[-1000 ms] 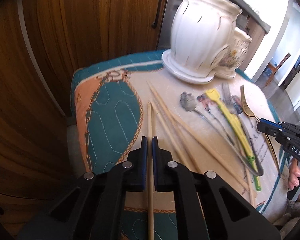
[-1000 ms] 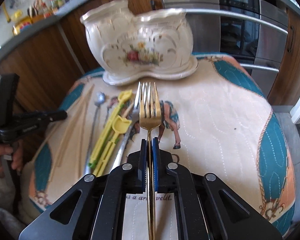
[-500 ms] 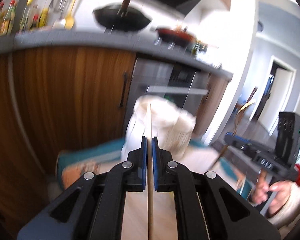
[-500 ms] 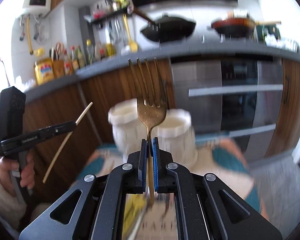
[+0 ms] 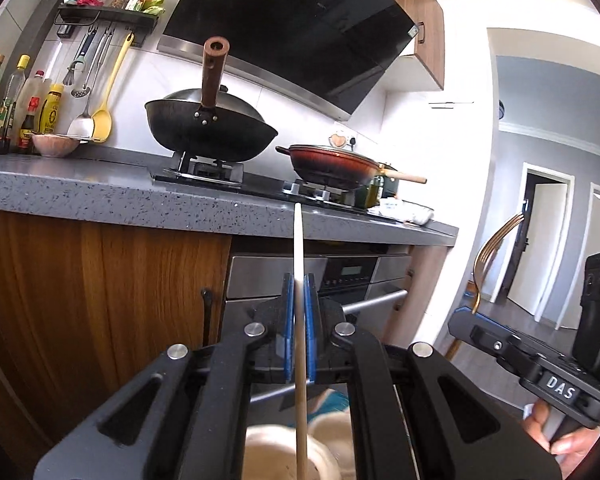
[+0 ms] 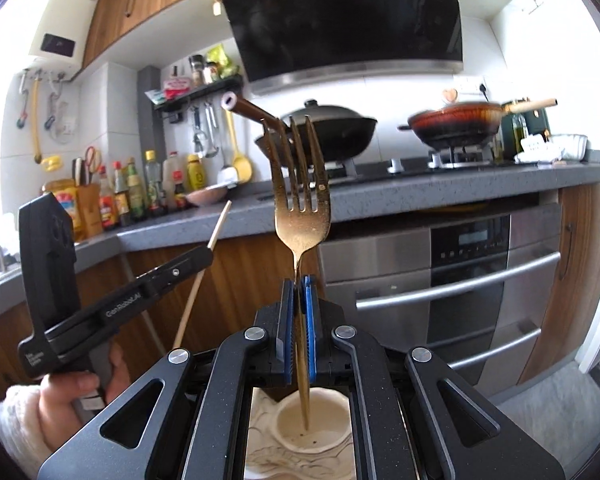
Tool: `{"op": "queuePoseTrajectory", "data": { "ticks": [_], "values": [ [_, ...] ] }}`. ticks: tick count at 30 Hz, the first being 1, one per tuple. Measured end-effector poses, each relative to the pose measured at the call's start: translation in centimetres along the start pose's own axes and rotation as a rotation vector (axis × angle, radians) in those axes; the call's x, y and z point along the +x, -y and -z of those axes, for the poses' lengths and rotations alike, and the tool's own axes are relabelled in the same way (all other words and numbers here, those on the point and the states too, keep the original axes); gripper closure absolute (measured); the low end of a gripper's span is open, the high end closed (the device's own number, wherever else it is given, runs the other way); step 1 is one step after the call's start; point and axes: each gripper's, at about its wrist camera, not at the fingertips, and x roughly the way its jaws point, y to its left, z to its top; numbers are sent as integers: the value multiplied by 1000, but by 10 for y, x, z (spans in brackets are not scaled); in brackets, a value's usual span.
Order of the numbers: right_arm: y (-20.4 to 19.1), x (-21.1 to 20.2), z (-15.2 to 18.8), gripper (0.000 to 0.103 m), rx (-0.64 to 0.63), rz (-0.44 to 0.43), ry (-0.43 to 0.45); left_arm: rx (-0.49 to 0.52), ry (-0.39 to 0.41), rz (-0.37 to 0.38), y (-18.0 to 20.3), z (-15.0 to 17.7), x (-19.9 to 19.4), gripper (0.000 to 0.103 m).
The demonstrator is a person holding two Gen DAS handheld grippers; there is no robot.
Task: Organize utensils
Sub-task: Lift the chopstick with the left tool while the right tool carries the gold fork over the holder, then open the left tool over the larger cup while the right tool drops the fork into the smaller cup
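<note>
Glossy gold metal fork (image 6: 301, 216), pale matt wooden chopstick (image 5: 299, 280), glazed cream ceramic holder (image 6: 316, 420).

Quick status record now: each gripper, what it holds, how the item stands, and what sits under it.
left gripper: shut on chopstick
chopstick pose: near upright, lower end over the white holder
right gripper: shut on gold fork
fork pose: tines up, handle tip over a holder opening
holder contents: the opening seen under the fork looks empty
</note>
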Motion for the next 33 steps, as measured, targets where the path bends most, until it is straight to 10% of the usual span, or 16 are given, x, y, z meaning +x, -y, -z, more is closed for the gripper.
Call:
{"op": "queuePoseTrajectory", "data": {
  "ticks": [18, 23, 33],
  "values": [
    [15, 69, 74, 96, 43, 27, -266, 23, -188, -85, -24, 66, 7, 97],
    [19, 81, 72, 96, 62, 38, -288, 18, -187, -103, -28, 66, 3, 62],
    [17, 46, 64, 48, 57, 57, -231, 46, -168, -159, -26, 54, -26, 32]
  ]
}}
